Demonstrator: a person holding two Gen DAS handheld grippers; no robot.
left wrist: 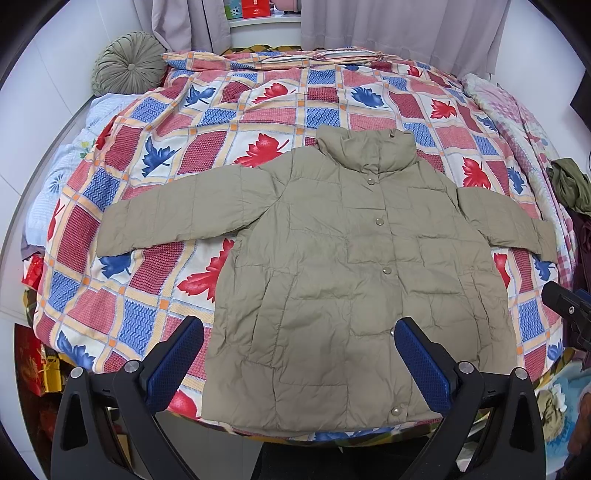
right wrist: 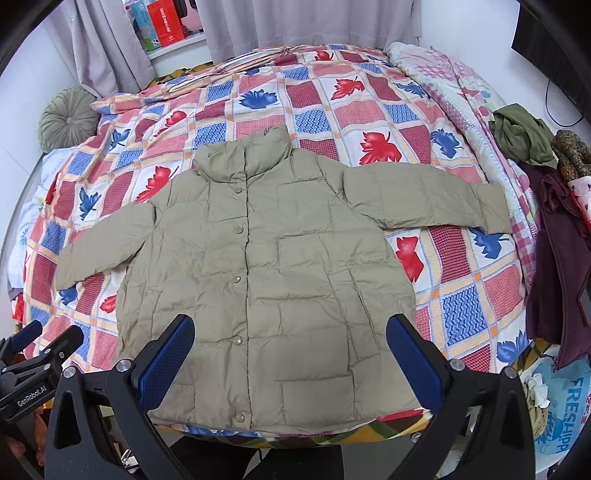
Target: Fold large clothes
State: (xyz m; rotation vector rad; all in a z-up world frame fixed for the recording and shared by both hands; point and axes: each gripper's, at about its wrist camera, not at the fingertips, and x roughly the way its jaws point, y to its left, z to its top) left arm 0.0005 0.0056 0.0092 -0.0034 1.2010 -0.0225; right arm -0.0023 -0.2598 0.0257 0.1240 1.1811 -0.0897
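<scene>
A khaki puffer jacket (left wrist: 343,266) lies flat and buttoned on the bed, front up, collar far, both sleeves spread out sideways. It also shows in the right wrist view (right wrist: 266,266). My left gripper (left wrist: 299,332) is open and empty, held above the jacket's hem near the bed's front edge. My right gripper (right wrist: 290,328) is open and empty too, above the hem a little further right. The left gripper's body shows at the lower left of the right wrist view (right wrist: 33,362). The right gripper's body shows at the right edge of the left wrist view (left wrist: 567,310).
The bed is covered by a leaf-patterned patchwork quilt (left wrist: 207,122). A round green cushion (left wrist: 127,62) sits at the far left corner. A pile of dark clothes (right wrist: 554,229) lies along the right side. Grey curtains (right wrist: 295,22) hang behind the bed.
</scene>
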